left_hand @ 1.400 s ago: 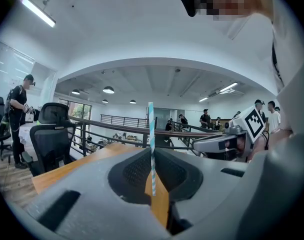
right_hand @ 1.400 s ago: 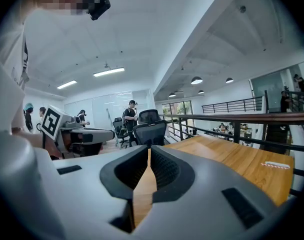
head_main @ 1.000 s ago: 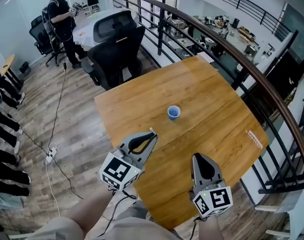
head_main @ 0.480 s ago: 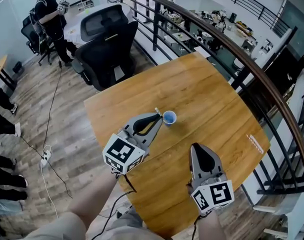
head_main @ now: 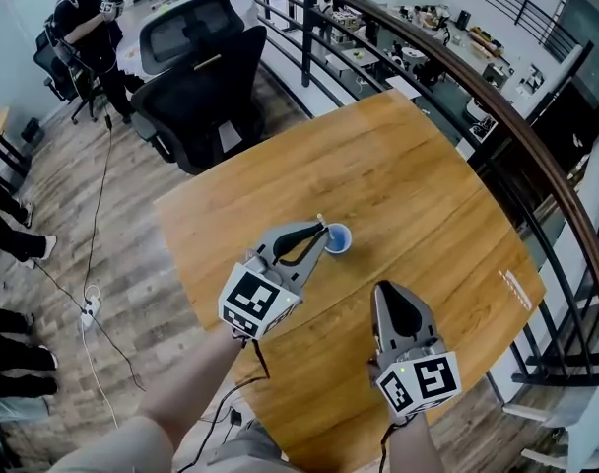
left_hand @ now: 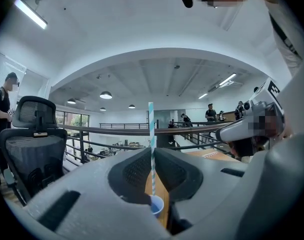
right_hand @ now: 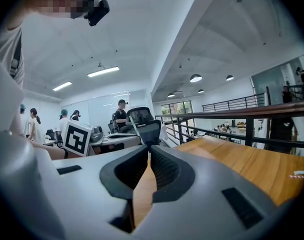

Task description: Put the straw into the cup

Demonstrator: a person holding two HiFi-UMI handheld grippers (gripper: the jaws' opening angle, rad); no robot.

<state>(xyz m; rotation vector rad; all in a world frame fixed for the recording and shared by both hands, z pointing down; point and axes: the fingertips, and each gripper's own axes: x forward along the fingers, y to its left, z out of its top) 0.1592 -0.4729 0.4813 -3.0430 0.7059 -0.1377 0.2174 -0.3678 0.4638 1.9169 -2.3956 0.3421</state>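
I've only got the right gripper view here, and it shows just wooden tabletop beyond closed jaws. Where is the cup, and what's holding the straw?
Observer: The small blue cup stands upright near the middle of the wooden table, right at the tips of the left hand-held gripper.
Operator: And the straw?
Observer: The white-and-teal striped straw is pinched upright between the left jaws.
Operator: Is it in the cup yet?
Observer: In the left gripper view its lower end lines up with the cup's mouth, but I can't tell whether it is inside.
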